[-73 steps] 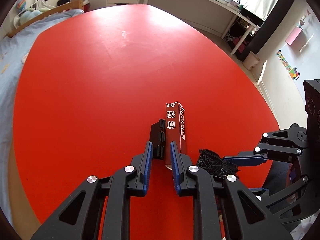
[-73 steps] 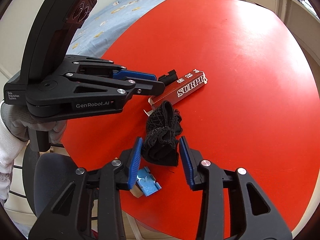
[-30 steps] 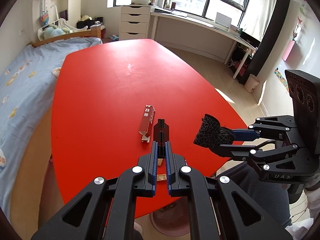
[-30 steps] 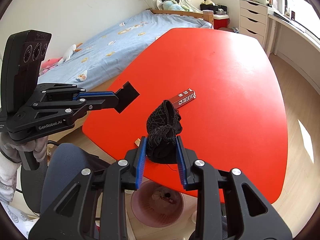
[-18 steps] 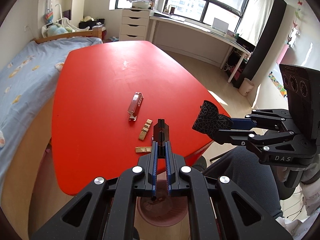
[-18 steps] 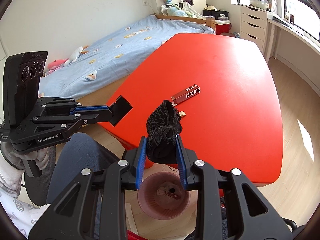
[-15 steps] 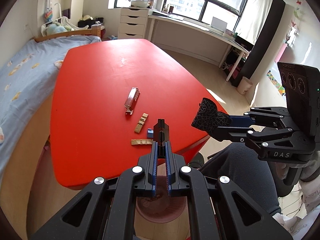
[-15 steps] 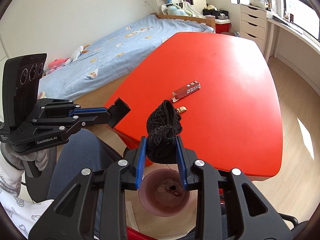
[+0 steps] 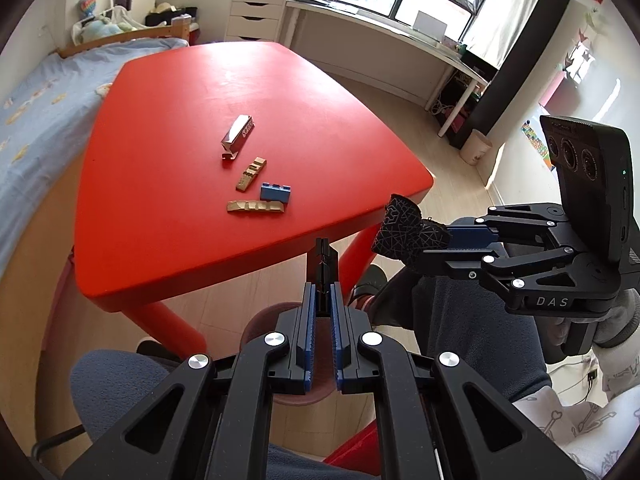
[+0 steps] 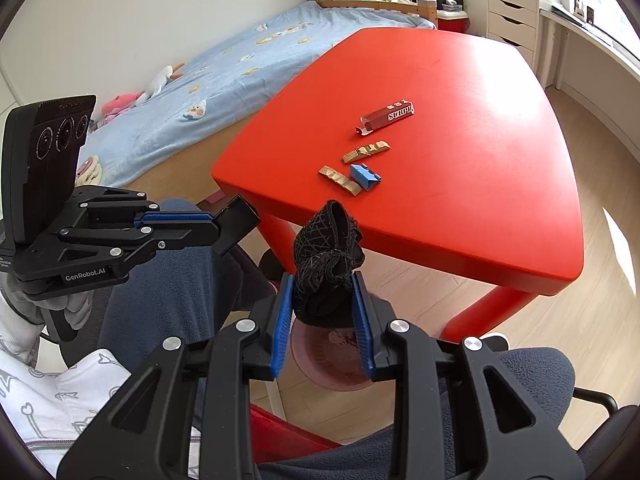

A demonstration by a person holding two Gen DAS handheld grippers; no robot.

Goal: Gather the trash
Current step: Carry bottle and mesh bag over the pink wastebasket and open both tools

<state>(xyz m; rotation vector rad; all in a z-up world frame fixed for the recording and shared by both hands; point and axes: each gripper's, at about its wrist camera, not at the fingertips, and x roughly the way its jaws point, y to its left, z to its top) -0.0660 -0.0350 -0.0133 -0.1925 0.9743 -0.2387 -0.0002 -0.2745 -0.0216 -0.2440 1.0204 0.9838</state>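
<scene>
My left gripper [image 9: 322, 292] is shut on a thin flat black piece [image 9: 323, 260], held past the red table's [image 9: 180, 120] near edge. My right gripper [image 10: 323, 286] is shut on a crumpled black netted bundle [image 10: 326, 252]. Both hang over a pink bin [image 10: 332, 372] on the floor, which holds some scraps. On the table lie a red box [image 9: 238, 136], two gold wrappers [image 9: 251, 168] [image 9: 256, 206] and a small blue piece [image 9: 275, 192]. The right wrist view shows the left gripper [image 10: 212, 224] at the left, level with the bundle.
A person's legs in blue-grey trousers [image 10: 172, 280] flank the bin. Red table legs [image 10: 480, 312] stand just beyond it. A bed [image 10: 240, 64] runs along the table's left side, and a white desk [image 9: 380, 40] with drawers stands under the windows.
Both grippers have drawn back off the table and sunk a little, each still holding its piece. They now hang over the bin, and the wrappers and blue piece have come into view.
</scene>
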